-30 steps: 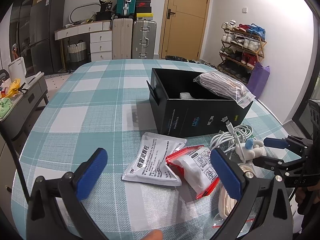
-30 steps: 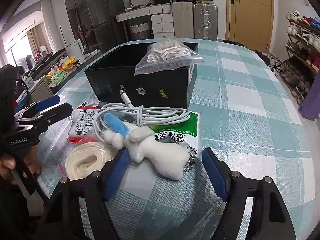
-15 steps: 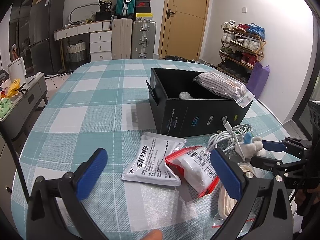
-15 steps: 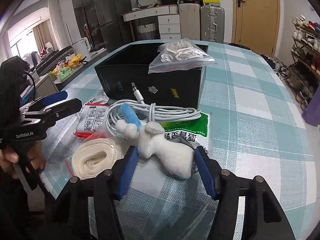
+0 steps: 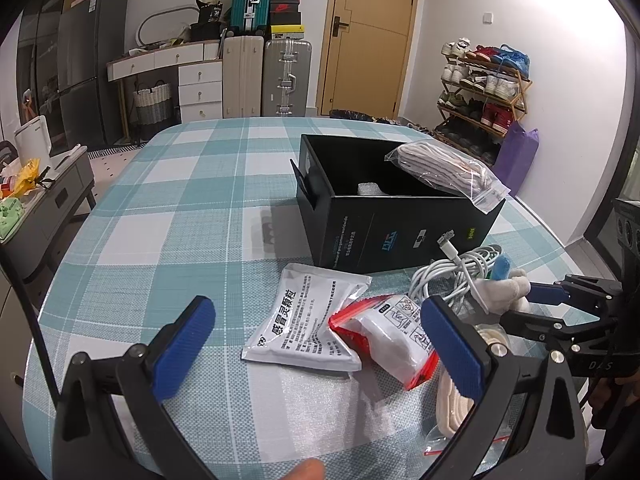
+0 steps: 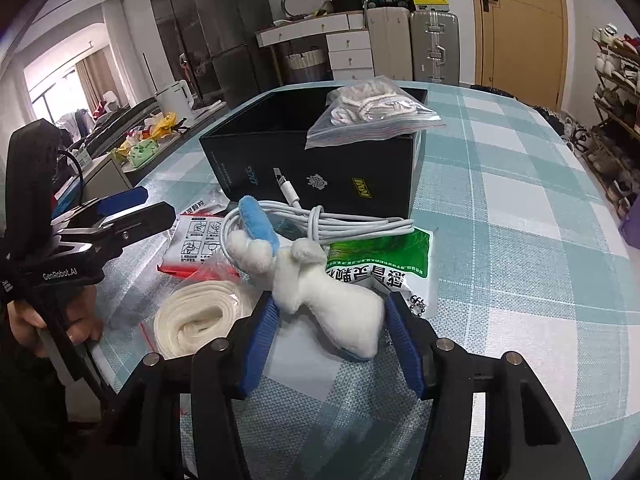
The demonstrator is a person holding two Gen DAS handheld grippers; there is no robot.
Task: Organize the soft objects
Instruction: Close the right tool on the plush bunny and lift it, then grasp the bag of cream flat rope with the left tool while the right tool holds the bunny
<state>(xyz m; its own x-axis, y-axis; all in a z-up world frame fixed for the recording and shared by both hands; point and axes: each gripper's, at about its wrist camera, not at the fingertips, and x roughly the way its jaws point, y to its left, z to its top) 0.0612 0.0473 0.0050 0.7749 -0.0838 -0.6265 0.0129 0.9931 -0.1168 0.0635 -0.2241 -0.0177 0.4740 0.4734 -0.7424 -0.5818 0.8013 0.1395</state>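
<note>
Low in the frame, the right gripper is closing around the plush, light and squashy, best pinched mid-body; the left gripper gapes empty.

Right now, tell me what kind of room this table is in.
Probably a lived-in home, a dining or entry area used for storage. A shoe rack stands by the wall, suitcases line up beside a wooden door, and a checked cloth covers the table.

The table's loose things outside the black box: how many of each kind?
Plush toys: 1, the white plush toy
Cables: 1, the white charging cable
Sachets: 2, white sachet, green sachet
Zip bags: 2, red-edged zip bag, bandage-roll bag
Total: 6
</note>
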